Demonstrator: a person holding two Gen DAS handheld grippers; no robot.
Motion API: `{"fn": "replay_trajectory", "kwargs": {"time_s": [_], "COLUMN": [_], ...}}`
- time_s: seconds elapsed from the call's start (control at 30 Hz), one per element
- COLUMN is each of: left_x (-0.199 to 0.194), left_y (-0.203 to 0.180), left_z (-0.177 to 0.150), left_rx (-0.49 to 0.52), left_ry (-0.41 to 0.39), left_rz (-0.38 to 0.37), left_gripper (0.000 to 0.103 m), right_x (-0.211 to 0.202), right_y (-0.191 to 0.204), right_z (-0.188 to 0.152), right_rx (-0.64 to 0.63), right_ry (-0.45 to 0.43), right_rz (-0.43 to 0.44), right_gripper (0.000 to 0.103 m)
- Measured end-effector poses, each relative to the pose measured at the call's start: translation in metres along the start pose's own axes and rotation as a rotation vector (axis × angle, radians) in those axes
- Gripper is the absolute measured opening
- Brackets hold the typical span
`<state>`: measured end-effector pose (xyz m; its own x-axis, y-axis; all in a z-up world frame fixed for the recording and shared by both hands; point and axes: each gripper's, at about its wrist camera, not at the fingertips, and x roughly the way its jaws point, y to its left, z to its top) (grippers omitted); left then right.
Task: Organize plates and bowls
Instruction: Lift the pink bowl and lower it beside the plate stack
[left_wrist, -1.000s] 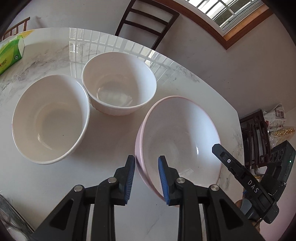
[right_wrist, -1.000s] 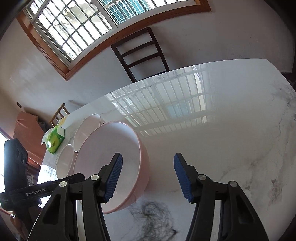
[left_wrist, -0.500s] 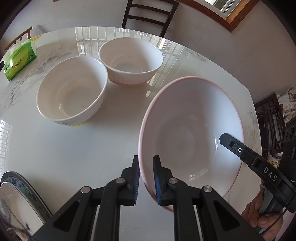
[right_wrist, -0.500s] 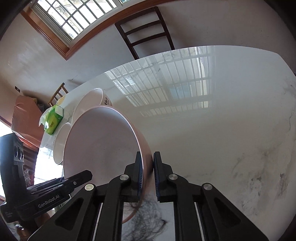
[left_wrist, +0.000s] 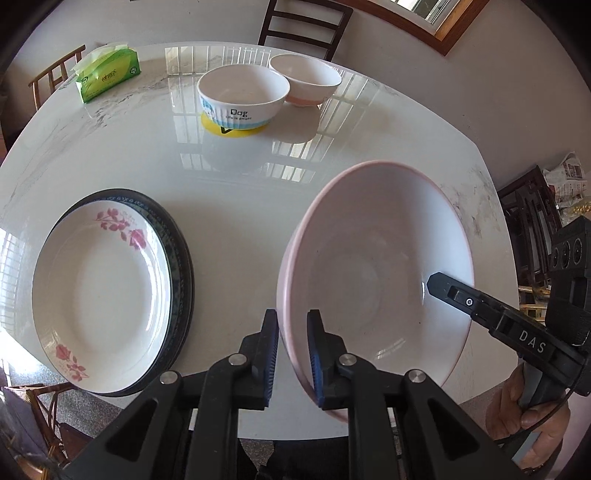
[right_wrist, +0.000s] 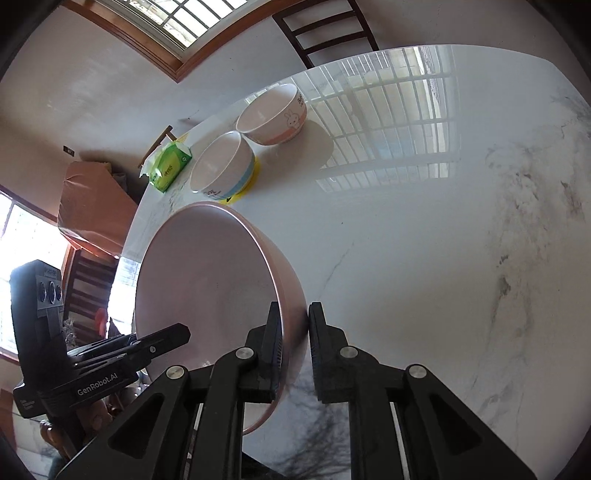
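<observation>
Both grippers hold one large pink bowl above the white marble table. My left gripper is shut on its near-left rim. My right gripper is shut on the opposite rim of the pink bowl, which is lifted and tilted. A white bowl marked "Dog" sits on a yellow coaster at the far side, and a white-and-pink bowl stands right behind it. A floral white plate lies on a dark-rimmed plate at the near left.
A green tissue pack lies at the far left of the table. A dark wooden chair stands behind the table. A window is above. A dark shelf with newspapers stands to the right.
Both grippers have pulled back toward the near table edge with the pink bowl held between them. The two small bowls now lie farther away, and the stacked plates have come into full view.
</observation>
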<state>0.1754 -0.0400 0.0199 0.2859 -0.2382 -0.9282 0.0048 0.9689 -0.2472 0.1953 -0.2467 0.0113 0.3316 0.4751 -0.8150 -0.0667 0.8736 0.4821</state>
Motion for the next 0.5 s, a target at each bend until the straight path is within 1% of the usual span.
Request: {"fn": "replay_trajectory", "kwargs": {"time_s": [0.13, 0.27, 0.37, 0.5], "left_x": [0.0, 0.006, 0.006, 0.007], "left_y": [0.013, 0.02, 0.021, 0.022], "left_z": [-0.019, -0.029, -0.035, -0.042], "left_rx": [0.004, -0.001, -0.011, 0.001], "left_ry": [0.013, 0.019, 0.02, 0.019], "left_rz": [0.0, -0.006, -0.007, 0.004], "left_gripper": [0.016, 0.016, 0.016, 0.016], "right_x": [0.001, 0.005, 0.01, 0.014], "right_y": [0.016, 0.024, 0.025, 0.027], "right_z": [-0.032, -0.054, -0.064, -0.068], "right_rx": [-0.015, -0.022, -0.01, 0.0], "right_ry": [0.012, 0.022, 0.03, 0.035], "right_rz": [0.002, -0.009, -0.014, -0.027], "right_gripper": [0.013, 0.013, 0.013, 0.013]}}
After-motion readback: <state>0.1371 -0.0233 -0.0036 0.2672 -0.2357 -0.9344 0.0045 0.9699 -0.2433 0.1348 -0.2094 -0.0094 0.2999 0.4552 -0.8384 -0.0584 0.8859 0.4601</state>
